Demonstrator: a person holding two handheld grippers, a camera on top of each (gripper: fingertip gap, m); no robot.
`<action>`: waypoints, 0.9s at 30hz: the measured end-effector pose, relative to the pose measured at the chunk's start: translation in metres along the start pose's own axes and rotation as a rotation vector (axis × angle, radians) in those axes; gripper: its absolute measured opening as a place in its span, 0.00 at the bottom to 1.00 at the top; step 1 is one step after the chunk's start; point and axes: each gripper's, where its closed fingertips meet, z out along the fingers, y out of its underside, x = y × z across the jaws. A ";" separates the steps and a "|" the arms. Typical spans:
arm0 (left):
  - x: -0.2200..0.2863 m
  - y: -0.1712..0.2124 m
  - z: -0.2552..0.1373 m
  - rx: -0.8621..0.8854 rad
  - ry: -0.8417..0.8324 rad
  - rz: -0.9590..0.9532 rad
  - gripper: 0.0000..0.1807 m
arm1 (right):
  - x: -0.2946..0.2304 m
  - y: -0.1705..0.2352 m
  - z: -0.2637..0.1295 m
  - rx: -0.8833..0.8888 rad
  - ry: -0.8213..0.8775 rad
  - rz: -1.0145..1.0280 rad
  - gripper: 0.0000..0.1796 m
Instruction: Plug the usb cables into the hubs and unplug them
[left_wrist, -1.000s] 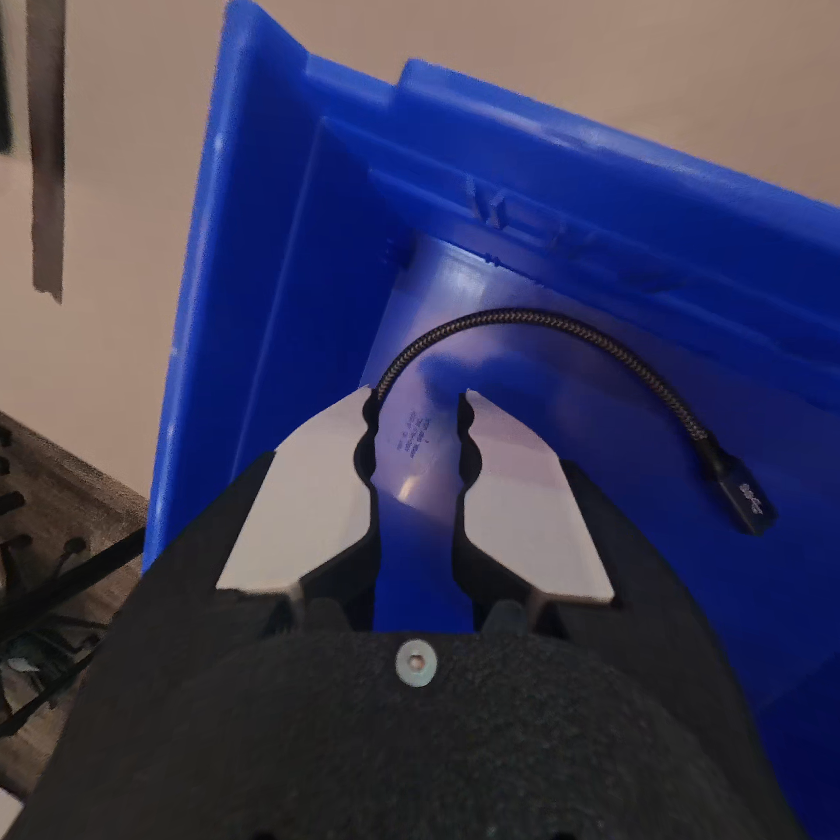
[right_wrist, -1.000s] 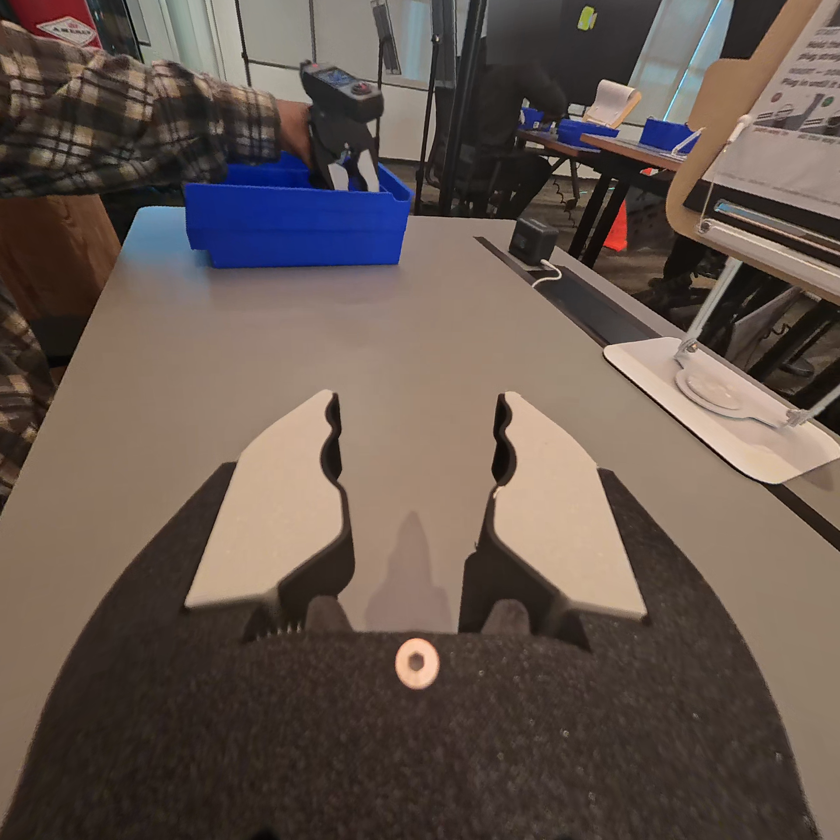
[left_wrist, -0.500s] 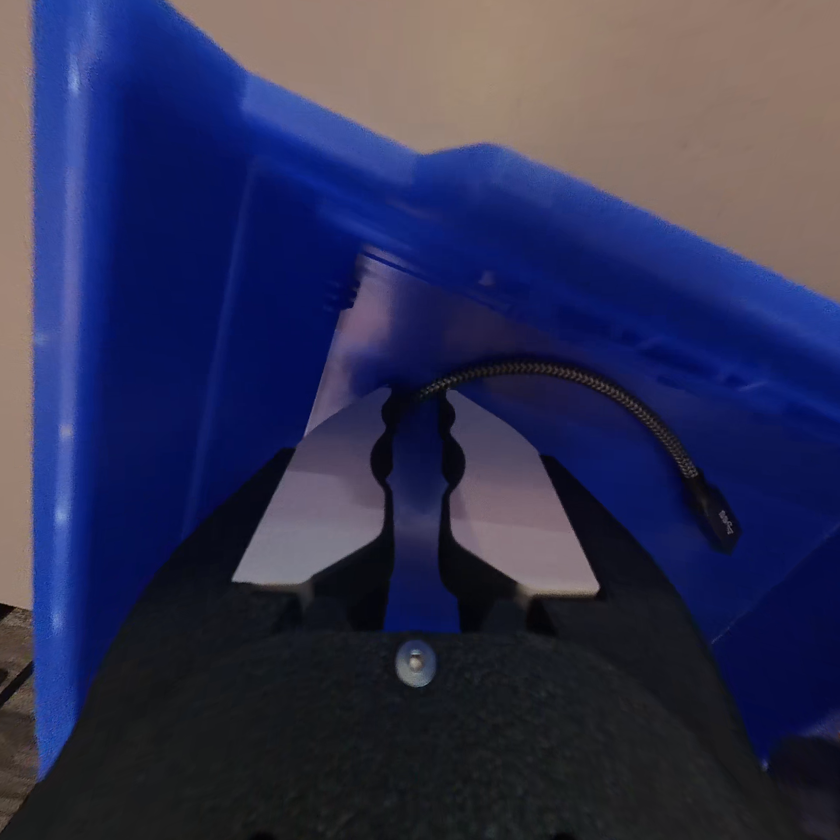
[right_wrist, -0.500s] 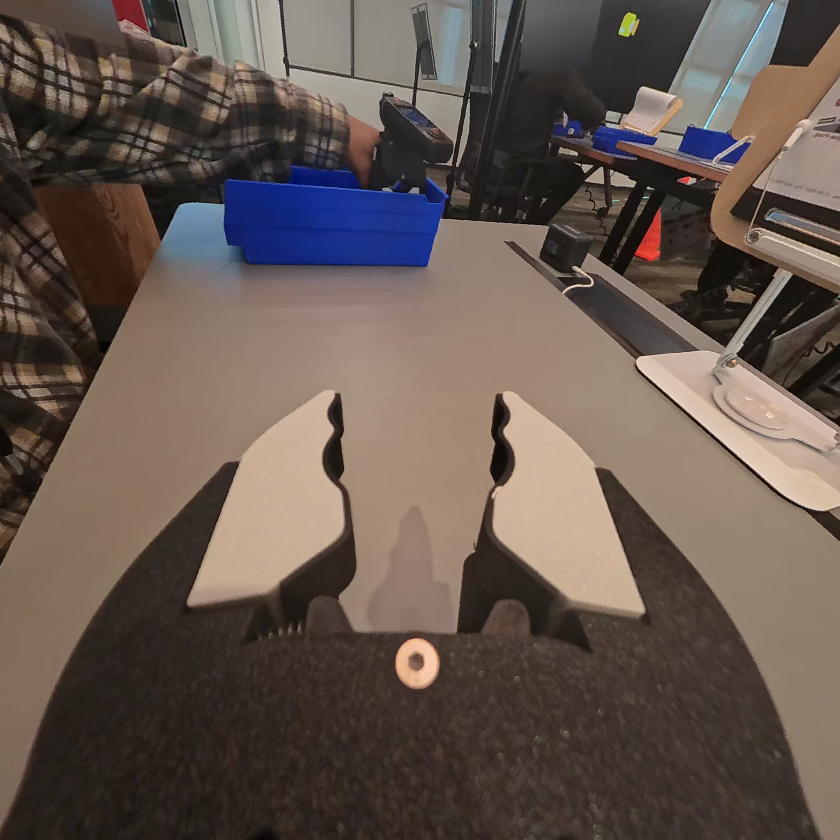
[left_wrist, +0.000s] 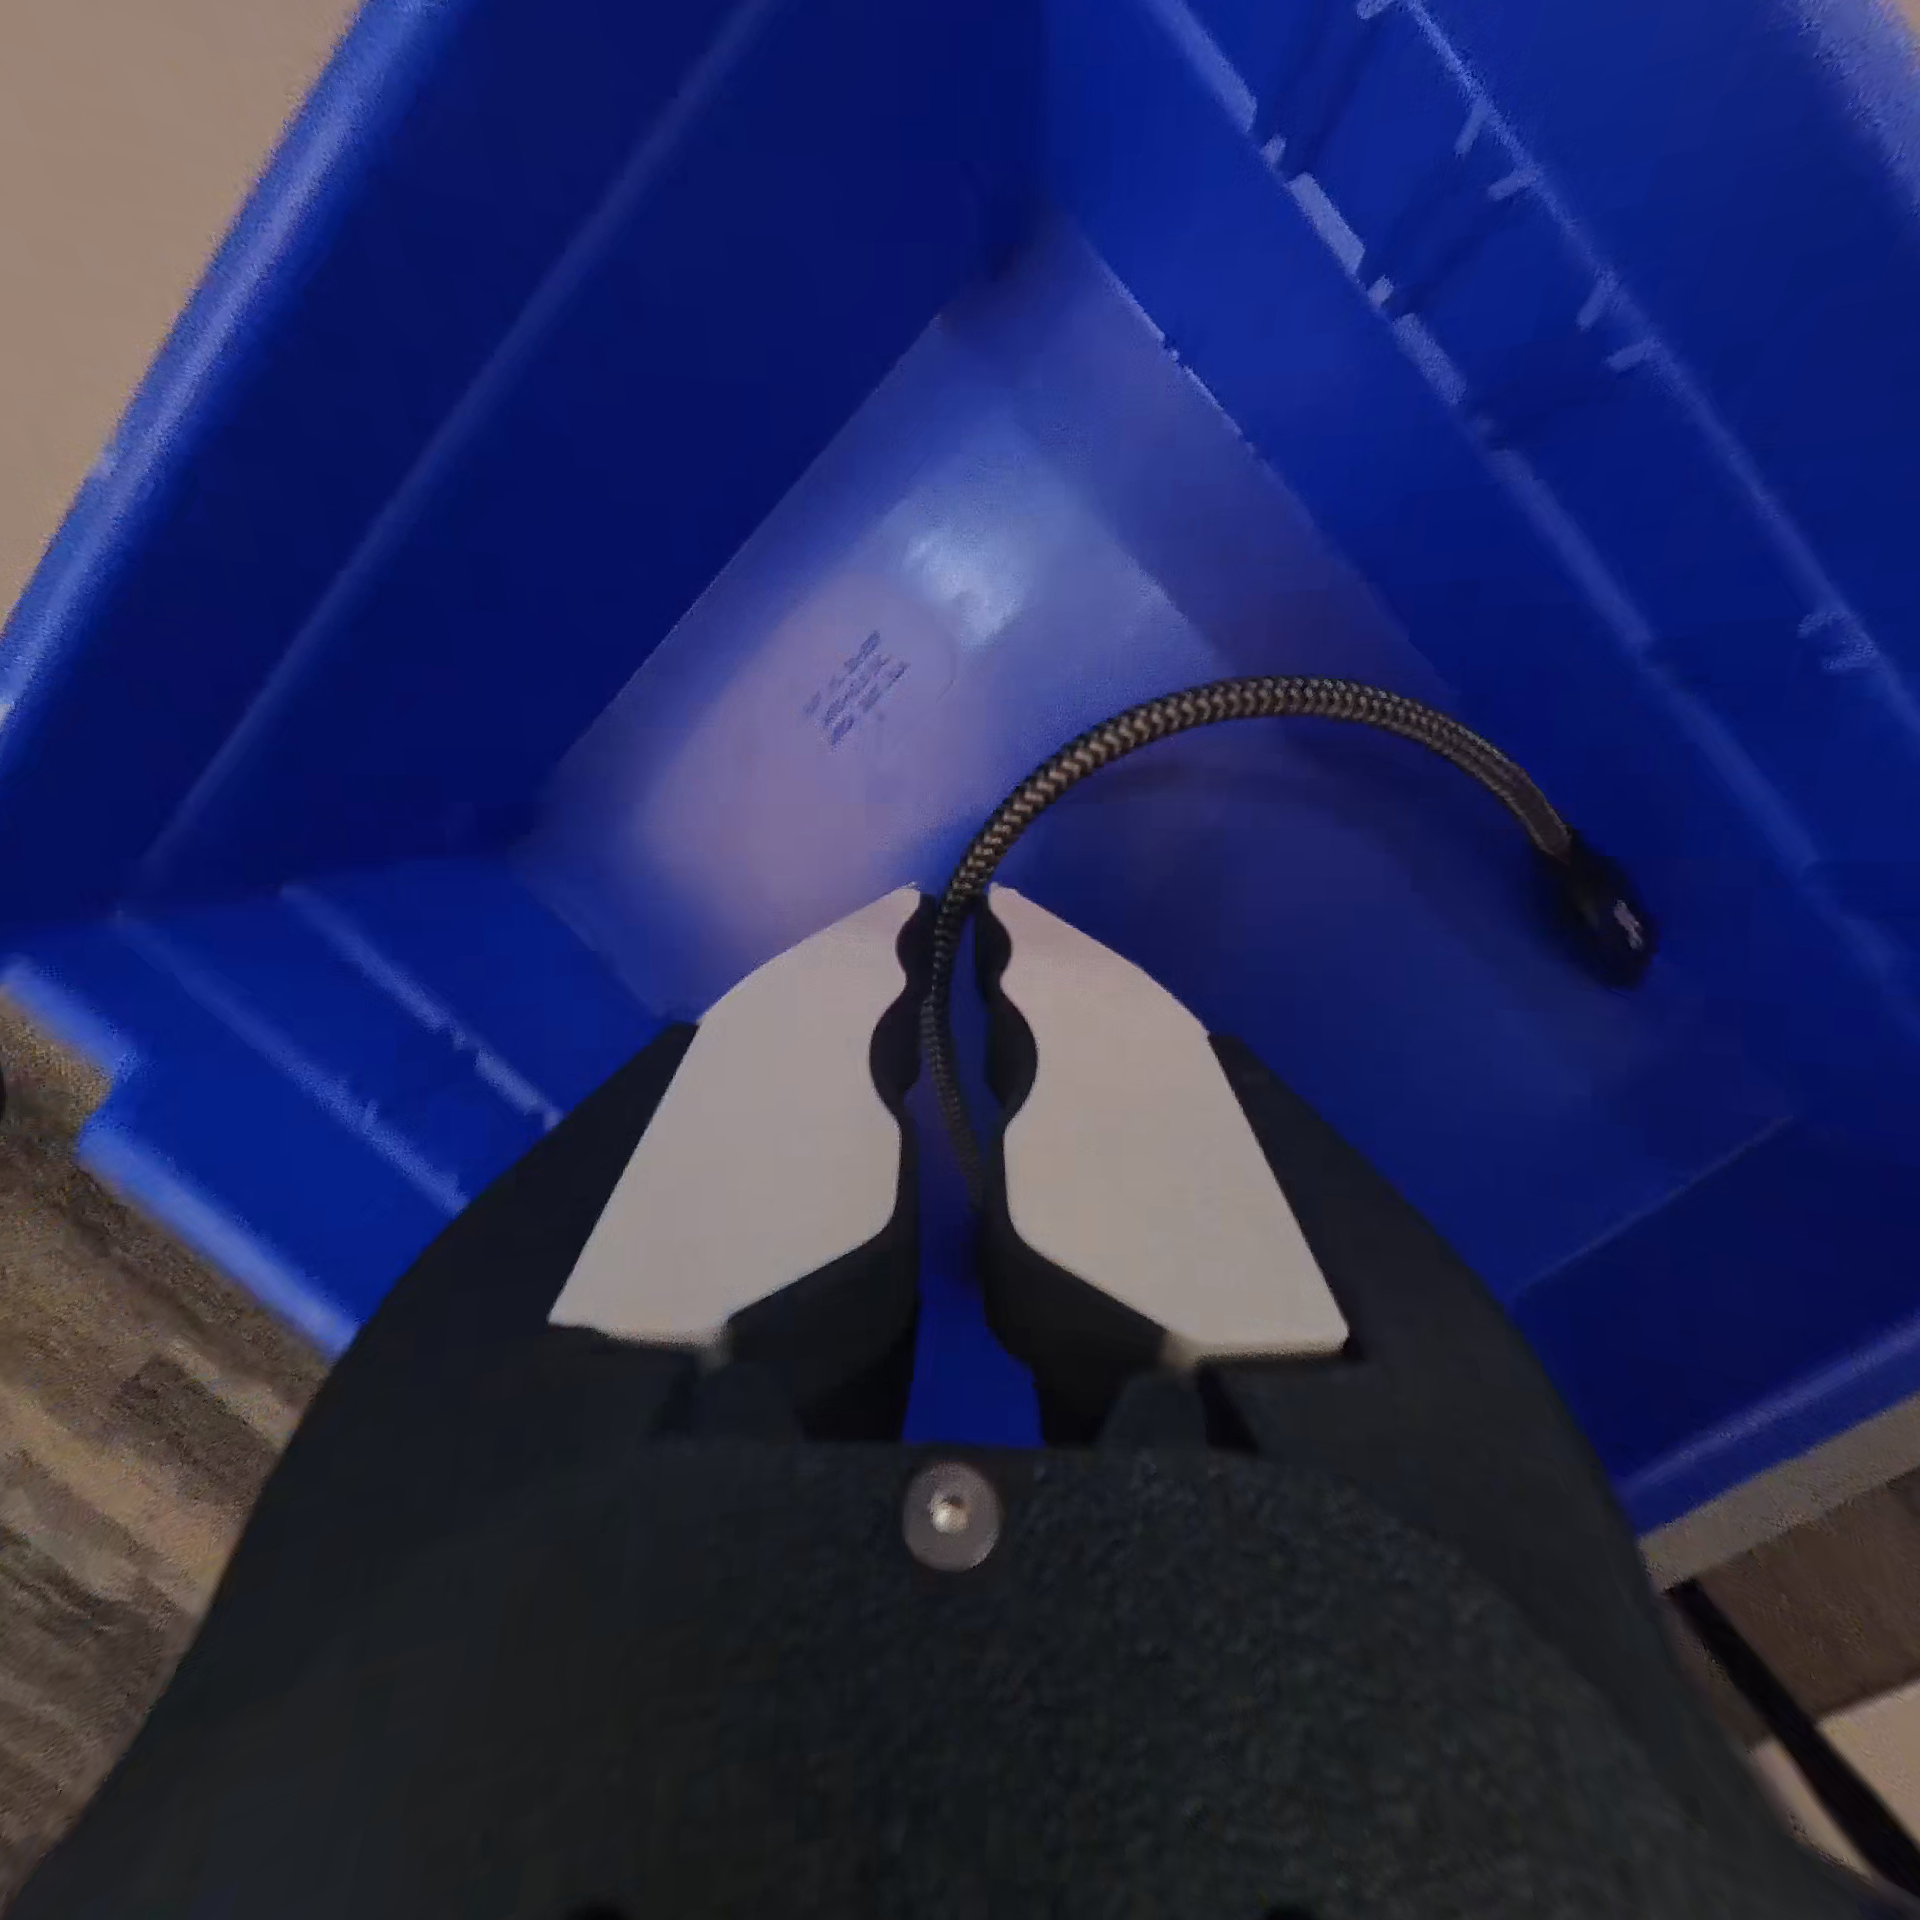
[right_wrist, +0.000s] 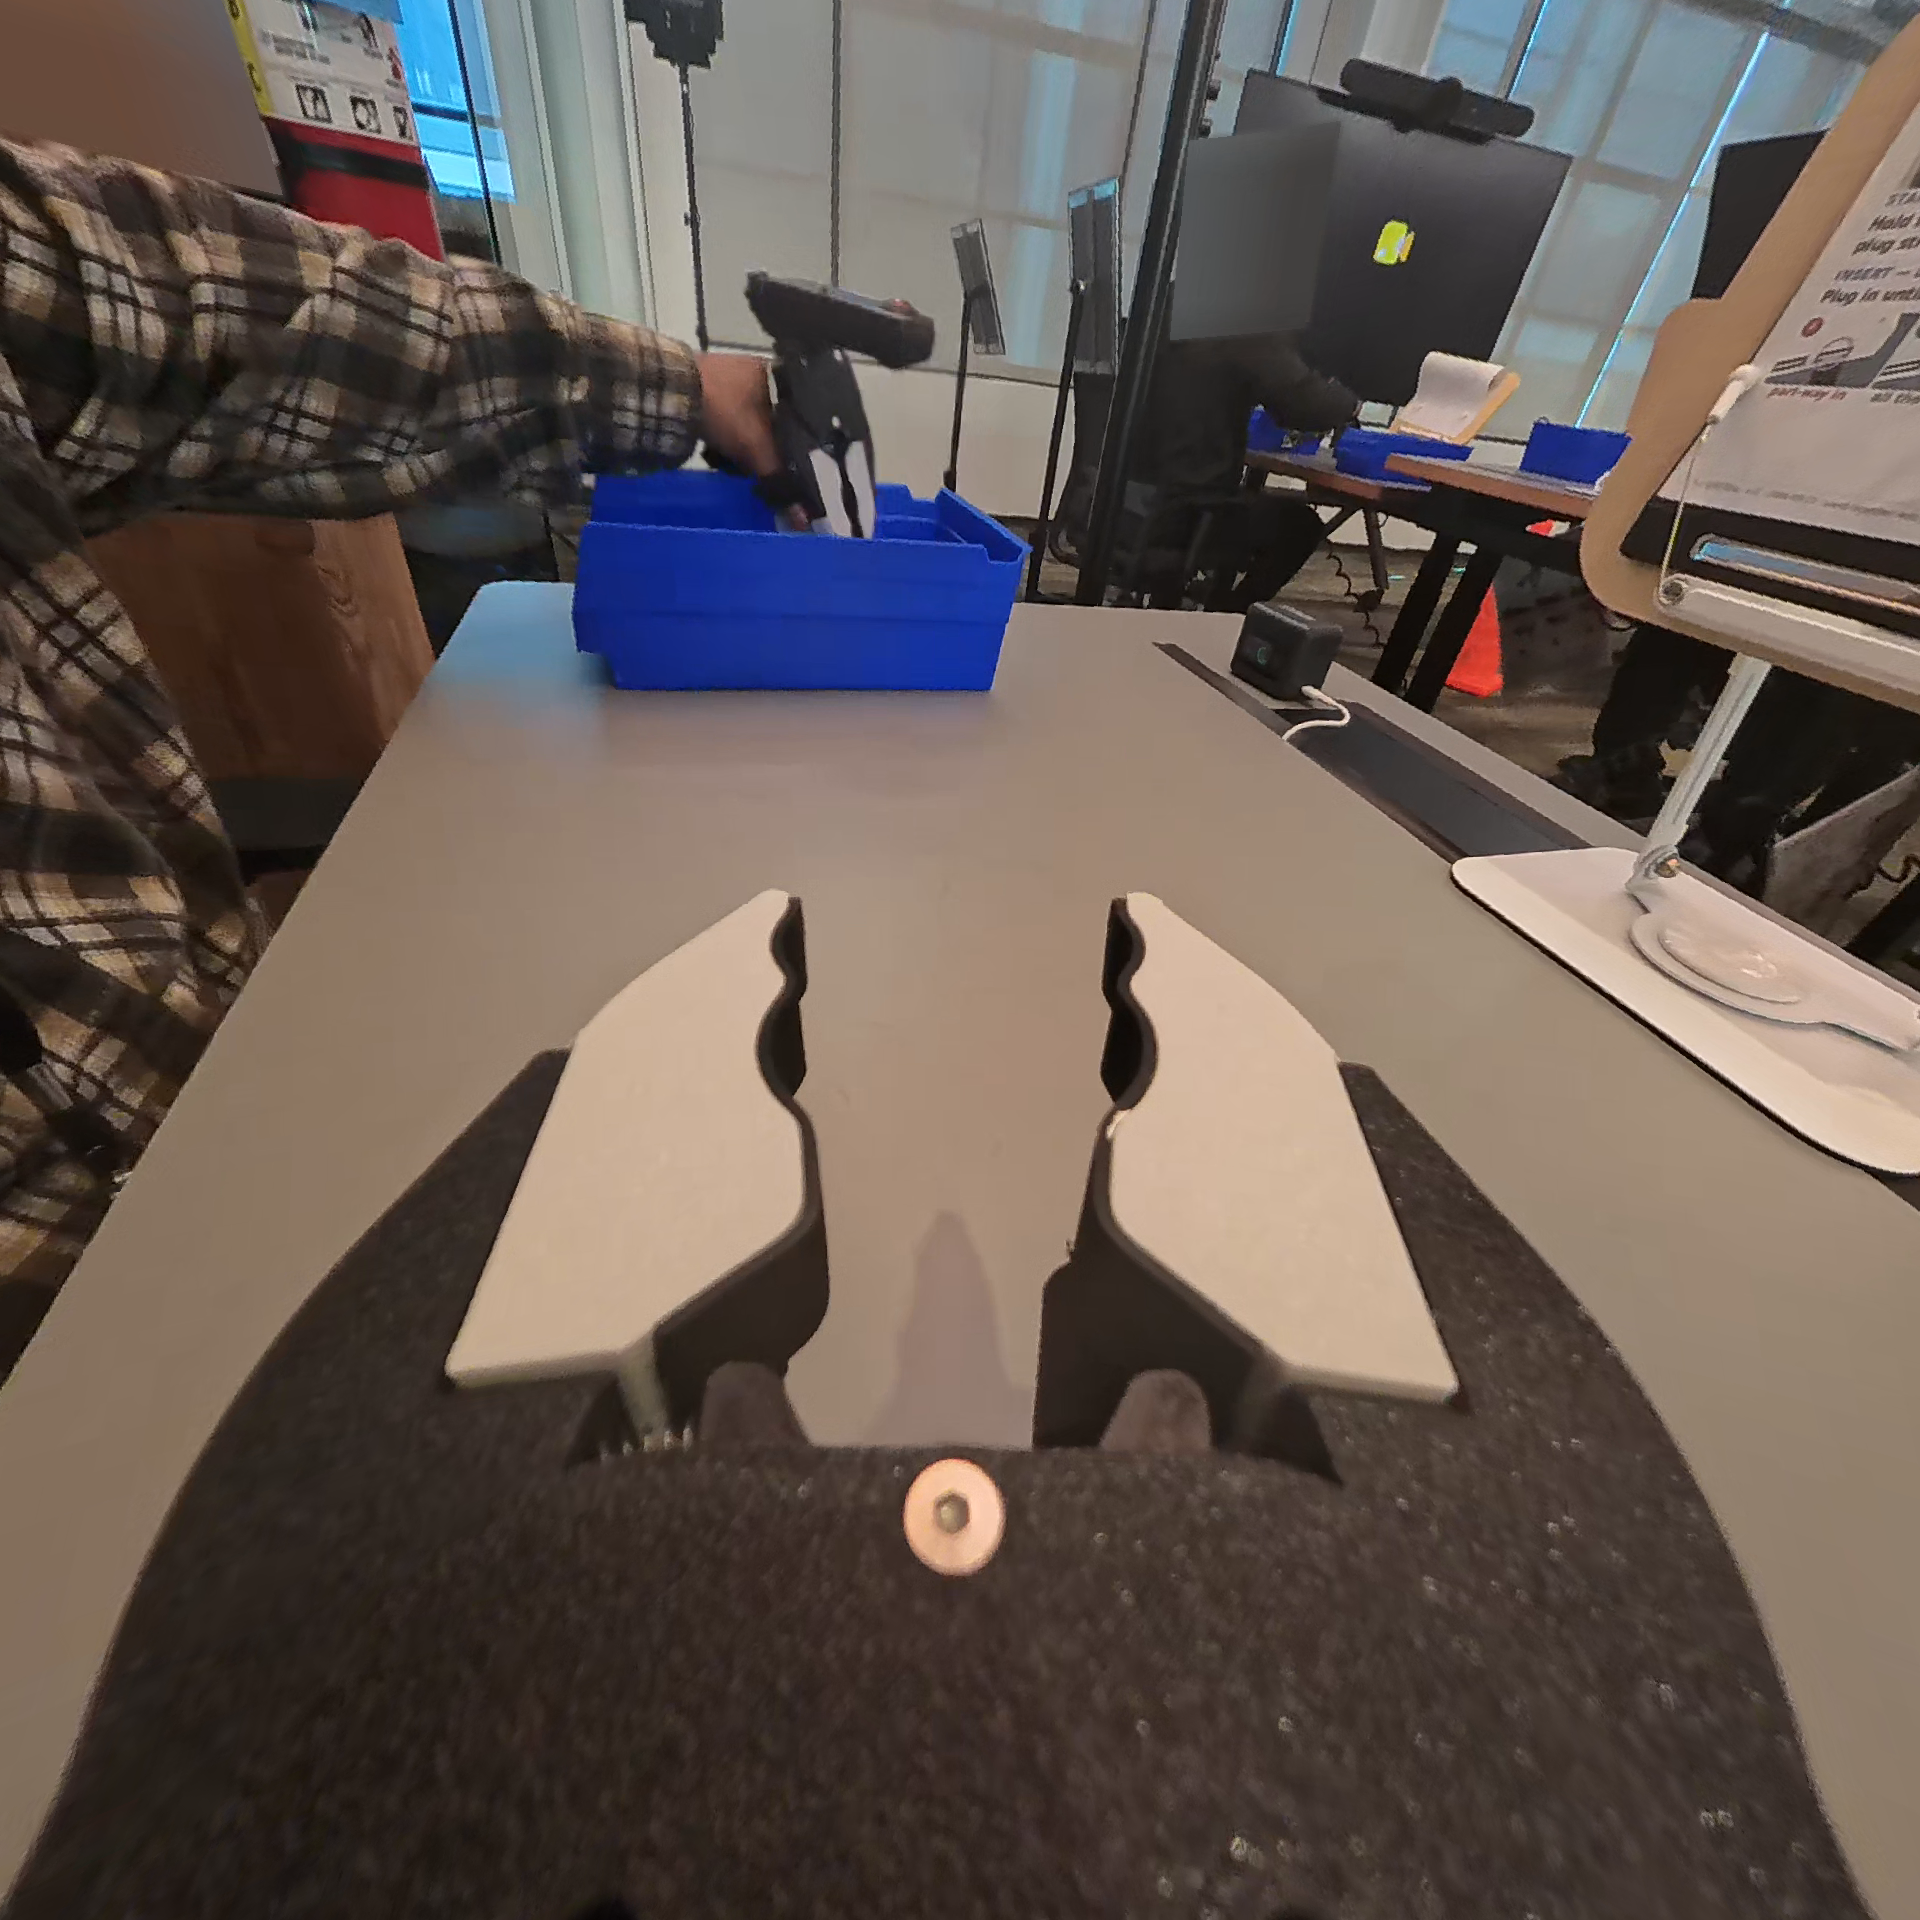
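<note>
A short braided USB cable (left_wrist: 1226, 707) arcs inside the blue bin (left_wrist: 623, 364); its black plug (left_wrist: 1616, 925) hangs at the right. My left gripper (left_wrist: 948, 909) is shut on the cable, which runs down between the fingers. In the right wrist view the left gripper (right_wrist: 831, 488) reaches into the blue bin (right_wrist: 790, 613) at the table's far end, held by a hand with a plaid sleeve. My right gripper (right_wrist: 951, 914) is open and empty, low over the grey table (right_wrist: 935, 810). No hub is in view.
A white stand base (right_wrist: 1683, 987) with a tilted instruction board (right_wrist: 1787, 343) sits at the right edge. A small black box (right_wrist: 1283, 649) with a white cord lies by a dark slot along the table's right side. Desks, monitors and a seated person are behind.
My left gripper closed on the braided cable inside the bin and tilted, lifting it. The right wrist view now points higher and the bin looks closer; the right gripper stays open.
</note>
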 end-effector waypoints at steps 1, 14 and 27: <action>-0.002 0.003 -0.007 0.018 -0.018 -0.024 0.04 | 0.000 -0.001 -0.001 0.009 0.000 0.001 0.30; -0.005 0.002 -0.096 0.221 -0.183 -0.194 0.03 | -0.002 0.004 -0.009 0.024 0.001 0.036 0.28; 0.008 -0.045 -0.209 0.360 -0.338 -0.156 0.03 | 0.000 0.005 -0.010 0.029 0.013 0.049 0.29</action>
